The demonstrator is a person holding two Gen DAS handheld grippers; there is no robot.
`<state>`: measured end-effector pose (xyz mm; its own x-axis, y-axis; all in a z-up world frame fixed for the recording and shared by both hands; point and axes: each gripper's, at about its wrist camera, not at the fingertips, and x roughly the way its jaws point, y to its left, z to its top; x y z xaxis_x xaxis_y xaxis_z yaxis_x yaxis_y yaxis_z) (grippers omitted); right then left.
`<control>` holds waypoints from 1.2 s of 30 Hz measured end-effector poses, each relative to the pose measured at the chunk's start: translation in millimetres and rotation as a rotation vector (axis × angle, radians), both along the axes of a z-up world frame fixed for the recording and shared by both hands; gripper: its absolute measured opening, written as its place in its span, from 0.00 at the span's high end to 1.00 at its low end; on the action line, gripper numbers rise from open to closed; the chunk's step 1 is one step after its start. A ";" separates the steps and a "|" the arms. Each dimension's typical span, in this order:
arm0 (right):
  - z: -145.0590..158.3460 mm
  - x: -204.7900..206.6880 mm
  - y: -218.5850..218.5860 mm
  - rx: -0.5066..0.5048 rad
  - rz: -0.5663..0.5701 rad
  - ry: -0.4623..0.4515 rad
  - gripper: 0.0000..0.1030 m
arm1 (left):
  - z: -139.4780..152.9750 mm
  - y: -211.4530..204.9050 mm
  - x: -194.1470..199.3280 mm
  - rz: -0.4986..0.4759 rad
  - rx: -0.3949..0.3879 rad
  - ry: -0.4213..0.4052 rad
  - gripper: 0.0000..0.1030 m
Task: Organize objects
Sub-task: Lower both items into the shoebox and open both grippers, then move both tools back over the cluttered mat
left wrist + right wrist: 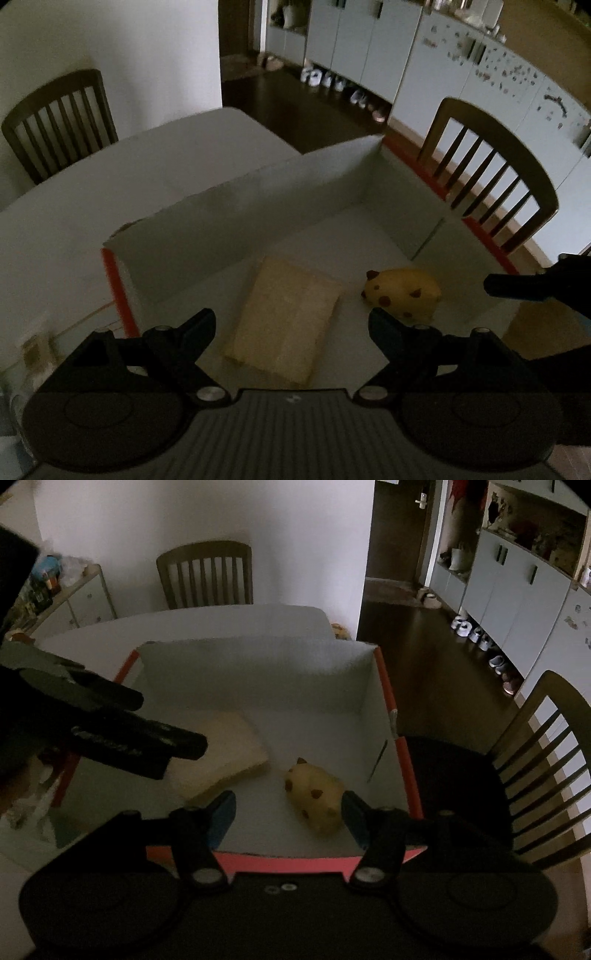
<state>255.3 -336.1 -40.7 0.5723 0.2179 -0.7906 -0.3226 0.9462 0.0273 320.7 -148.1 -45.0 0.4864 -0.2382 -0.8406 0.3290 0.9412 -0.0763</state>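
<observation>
Two items lie on the floor of the red-edged white box (pixel 388 686) on the table (pixel 55 229) — a pale rectangular slab (pixel 286 319) like a slice of bread or a sponge, and just beside it, apart, a yellow rounded toy with brown spots (pixel 316 799); neither is held; the left gripper (pixel 291 326) hangs above the slab with its jaws wide and nothing between the pads; the right gripper (pixel 288 812) hangs over the spotted toy with jaws moderately open, the toy seen between the fingers but the pads not pressing on it; by judgement both items are light and soft, likely to give under pressure, so a gentle pinch is indicated — the slab across its short width near the middle, the toy across its rounded body; the box walls stand upright on all four sides, the far wall tallest in view, so entry and exit appear possible only from above; the floor beyond both items is bare and offers room; the two grippers work close together, and a dark wooden chair (pixel 546 760) stands near the right wall.
</observation>
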 end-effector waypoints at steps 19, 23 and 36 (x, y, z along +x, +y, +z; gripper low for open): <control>27.0 -48.7 57.1 0.076 -0.028 -0.061 0.34 | 55.0 68.5 -75.8 0.022 -0.012 -0.223 0.13; 29.3 -59.4 76.3 0.105 -0.041 -0.061 0.32 | 61.8 96.3 -93.0 0.036 -0.017 -0.243 0.13; 31.5 -92.5 142.2 0.131 -0.024 -0.076 0.27 | 55.5 176.9 -130.0 0.076 -0.078 -0.274 0.06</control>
<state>162.8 -193.9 -9.1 0.6354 0.3017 -0.7108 -0.3059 0.9435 0.1270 190.7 28.8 10.5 0.7117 -0.2510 -0.6561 0.2761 0.9588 -0.0673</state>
